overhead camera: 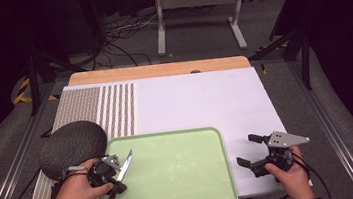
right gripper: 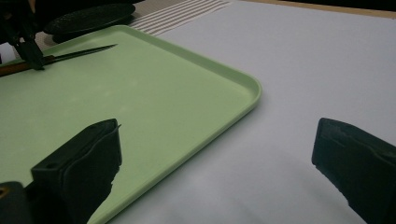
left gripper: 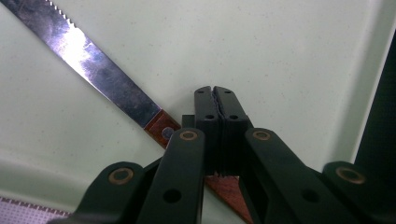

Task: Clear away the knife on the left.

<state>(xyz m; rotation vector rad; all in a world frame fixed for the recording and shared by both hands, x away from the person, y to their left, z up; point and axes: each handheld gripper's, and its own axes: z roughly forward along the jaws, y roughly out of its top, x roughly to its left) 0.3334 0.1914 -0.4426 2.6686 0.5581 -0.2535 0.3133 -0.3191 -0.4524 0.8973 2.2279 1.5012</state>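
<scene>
Two grippers, one knife held over the tray

Left gripper (overhead camera: 106,175): jaws closed on the wooden handle of a serrated knife (overhead camera: 124,167), just behind the blade. The knife sits over the near-left part of the green tray (overhead camera: 183,179), blade pointing away from the person; whether it touches the tray cannot be told.

Right gripper (overhead camera: 255,152): jaws wide apart, empty, above the white bench cover (overhead camera: 205,101) right of the tray.

A dark round mat (overhead camera: 71,144) lies left of the tray.

Risk, as a judgement: the grip near the blade leaves the long handle unsupported, so the knife may pivot or slip between the jaws.
</scene>
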